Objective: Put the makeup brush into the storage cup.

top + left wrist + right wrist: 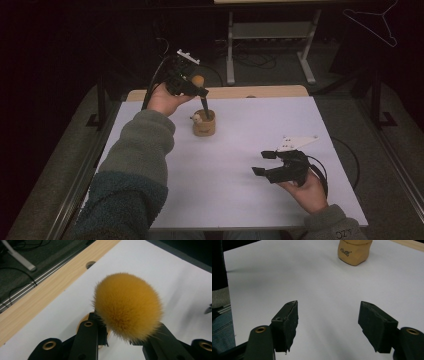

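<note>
1. High view: your left tongs (200,91) are raised over the far left part of the white surface (230,190), with your left hand (162,100) wrapped around the body behind them. They are clamped on a brush (202,95): its orange head sticks up just above the jaws, and its dark handle runs down into the tan holder (204,125) standing on the surface directly below. A small pale thing sits at the holder's rim; what it is cannot be made out. Your right tongs (263,162) sit low at the near right, well apart from the holder, held in your right hand (306,192), jaws spread and pointing left. A white hanger (372,22) hangs at the top right, in the dark behind the surface.

2. Left gripper view: the brush (128,306) head, a round orange puff of bristles, stands just past your left tongs (120,336), whose jaws press in on it from both sides just below the bristles. Under them you see a sliver of the holder (83,321). The white surface (155,262) spreads beyond, with its wooden edge (45,290) along the left.

3. Right gripper view: your right tongs (328,322) are wide apart with nothing between them, over the bare white surface (287,272). The holder (354,251) stands ahead at the top, well clear of the jaws.
</note>
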Demonstrator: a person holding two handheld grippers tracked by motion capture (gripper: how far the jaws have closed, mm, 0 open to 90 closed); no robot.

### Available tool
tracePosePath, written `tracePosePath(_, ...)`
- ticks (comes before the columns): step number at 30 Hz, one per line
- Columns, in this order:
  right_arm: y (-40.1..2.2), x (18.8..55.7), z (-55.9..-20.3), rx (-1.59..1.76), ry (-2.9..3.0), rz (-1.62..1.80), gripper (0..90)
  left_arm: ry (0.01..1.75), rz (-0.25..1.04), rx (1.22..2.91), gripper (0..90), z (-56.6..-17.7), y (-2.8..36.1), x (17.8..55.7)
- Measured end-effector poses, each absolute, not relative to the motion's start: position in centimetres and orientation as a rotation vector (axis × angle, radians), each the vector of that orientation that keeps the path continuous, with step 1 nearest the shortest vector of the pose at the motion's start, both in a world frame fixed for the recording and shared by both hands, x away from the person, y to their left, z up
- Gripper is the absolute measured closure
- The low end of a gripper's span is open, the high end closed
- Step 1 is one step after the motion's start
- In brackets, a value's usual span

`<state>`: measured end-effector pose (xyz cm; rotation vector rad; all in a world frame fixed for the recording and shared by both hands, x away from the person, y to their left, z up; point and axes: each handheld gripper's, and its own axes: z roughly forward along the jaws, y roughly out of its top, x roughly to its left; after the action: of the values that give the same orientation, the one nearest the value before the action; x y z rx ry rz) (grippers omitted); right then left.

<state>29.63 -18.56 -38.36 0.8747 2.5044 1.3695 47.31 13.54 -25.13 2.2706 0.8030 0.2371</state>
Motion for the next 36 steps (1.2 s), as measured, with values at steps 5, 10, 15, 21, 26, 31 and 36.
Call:
tracePosePath(5,-18.6,29.6,-38.3,0.875,2.504,1.370,30.7,0.848,0.247,2.265,72.6,-25.6,13.9,47.9)
tracePosePath(10,-18.6,29.7,-38.3,0.870,2.508,1.372,30.7,0.874,0.261,2.272,72.6,-26.1,13.9,48.3)
tracePosePath(15,-18.6,29.6,-38.3,0.864,2.506,1.375,30.7,0.911,0.260,2.258,72.6,-27.0,13.9,48.7)
tracePosePath(21,-18.8,29.6,-38.2,0.862,2.499,1.376,30.7,0.947,0.246,2.250,72.6,-27.9,14.3,49.2)
tracePosePath(26,-18.7,29.6,-38.3,0.860,2.507,1.373,30.5,0.977,0.232,2.242,72.6,-28.8,14.7,49.4)
tracePosePath(31,-18.7,29.6,-38.3,0.864,2.509,1.373,30.5,1.001,0.227,2.237,72.6,-29.5,14.8,49.5)
tracePosePath(36,-18.7,29.7,-38.3,0.860,2.509,1.374,30.5,1.015,0.215,2.234,72.6,-29.9,14.8,49.6)
